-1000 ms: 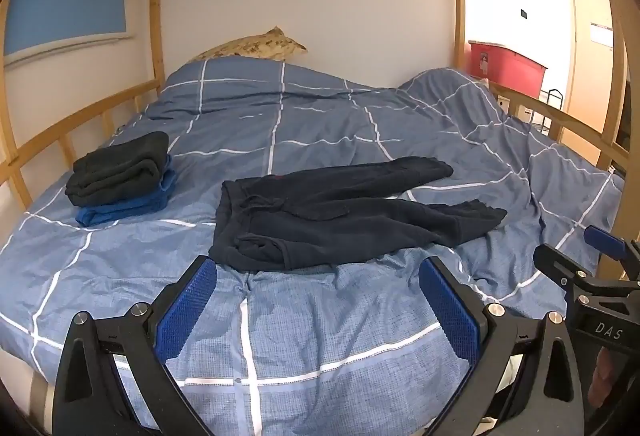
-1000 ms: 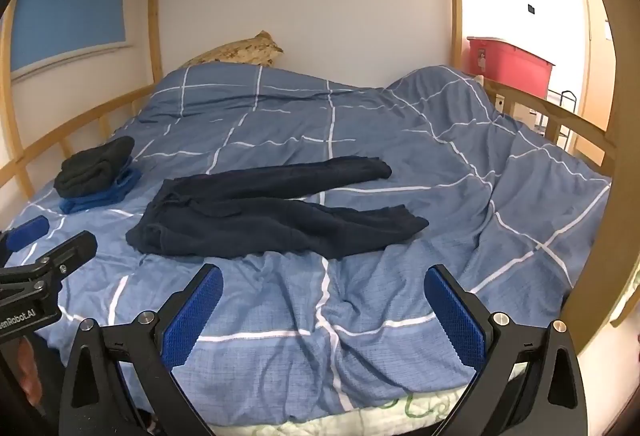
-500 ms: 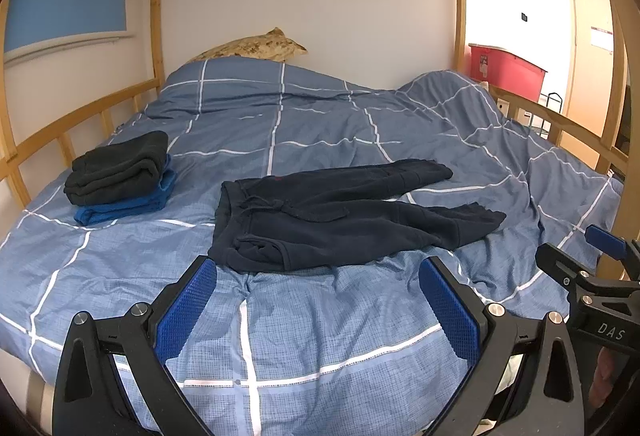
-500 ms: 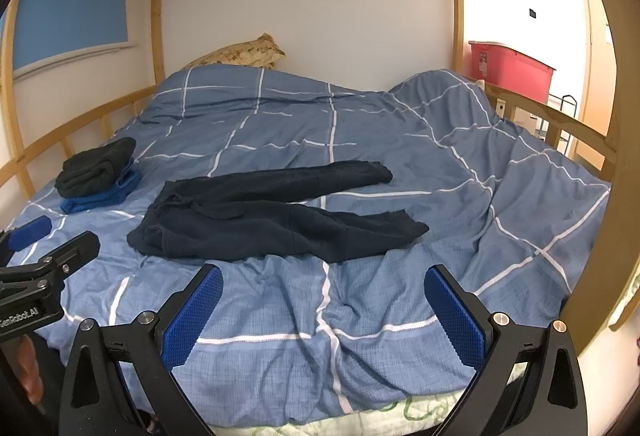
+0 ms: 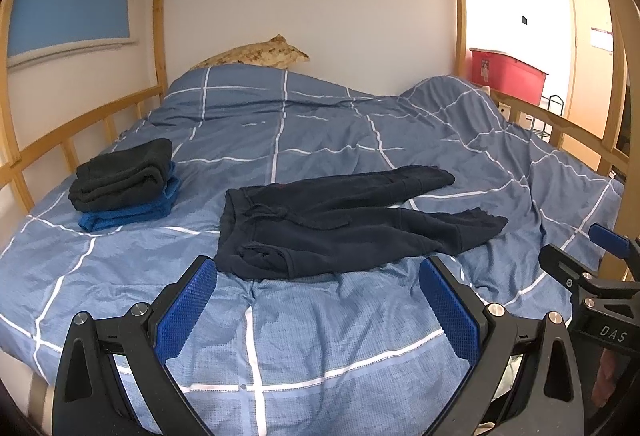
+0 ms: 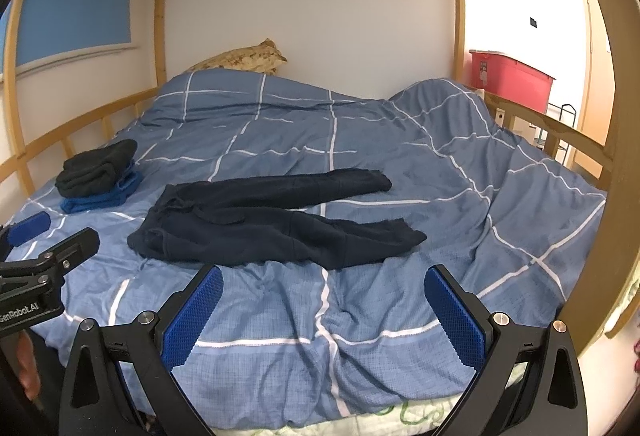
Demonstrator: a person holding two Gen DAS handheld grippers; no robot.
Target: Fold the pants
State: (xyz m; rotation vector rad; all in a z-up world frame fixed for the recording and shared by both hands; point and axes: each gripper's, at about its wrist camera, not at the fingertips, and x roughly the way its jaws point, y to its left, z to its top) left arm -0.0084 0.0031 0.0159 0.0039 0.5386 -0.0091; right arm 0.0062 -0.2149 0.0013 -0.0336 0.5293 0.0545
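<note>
left wrist: soft rumpled dark pants [image 5: 344, 220], seemingly fleece.

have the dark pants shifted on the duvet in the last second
No. The dark pants lie in the same spot beside the folded stack.

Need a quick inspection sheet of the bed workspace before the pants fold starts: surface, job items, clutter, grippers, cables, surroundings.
Surface: blue checked duvet, wrinkled, bunched high at the far right.
Job's things: dark pants lie unfolded, waistband left, legs spread rightward.
Clutter: folded clothes stack, dark piece on a blue one, left of the pants; pillow at the head.
Grippers: left gripper and right gripper open, empty, short of the pants.
Cables: nothing seen.
Surroundings: wooden bunk frame, red bin beyond.
</note>
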